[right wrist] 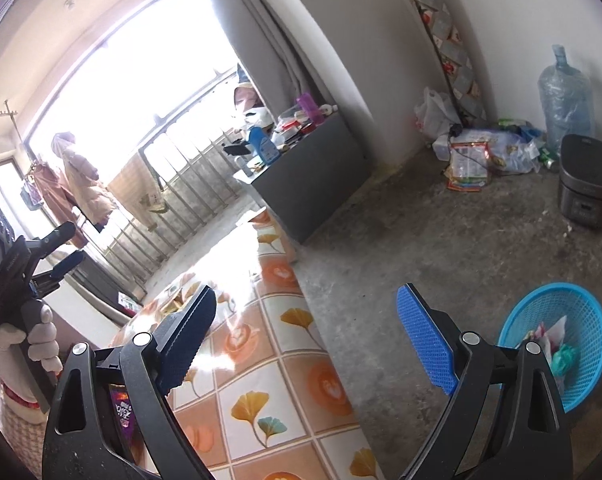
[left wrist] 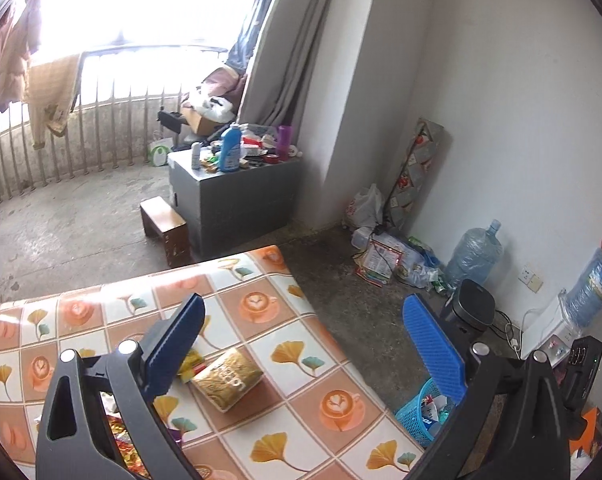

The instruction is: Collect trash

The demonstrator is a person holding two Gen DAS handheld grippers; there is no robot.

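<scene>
Left wrist view: left gripper (left wrist: 301,344) hangs over the table (left wrist: 237,288), jaws spread wide, nothing between them. Left finger (left wrist: 173,352) is over the tabletop, right finger (left wrist: 435,350) is past the table edge, over the floor. A gold crumpled wrapper (left wrist: 227,378) lies on the patterned tablecloth just beside the left finger's pad, with a small yellow-red scrap (left wrist: 191,364) touching it on the left. More shiny foil trash (left wrist: 123,446) shows low behind the left finger mount, partly hidden. The blue mesh basket (left wrist: 419,414) sits on the floor just off the table's right corner, some paper and plastic already inside. Further back: a grey cabinet (left wrist: 237,196) cluttered with bottles, a wooden stool (left wrist: 167,230) next to it, a water jug (left wrist: 475,254) by the wall, a black cooker (left wrist: 467,310) near it.

Right wrist view: right gripper (right wrist: 305,336) also wide apart, empty. Its left finger (right wrist: 189,334) is over the table (right wrist: 285,364), its right finger (right wrist: 425,342) over bare concrete. The blue mesh basket (right wrist: 557,340) is on the floor right of the right finger, wrappers inside. A purple packet (right wrist: 123,412) peeks out low behind the left finger mount; can't tell what it rests on. At far left a gloved hand (right wrist: 41,336) grips the left gripper (right wrist: 63,252); from here I cannot tell its jaw gap well. Cooker (right wrist: 587,180) and water jug (right wrist: 565,92) stand by the far wall.
</scene>
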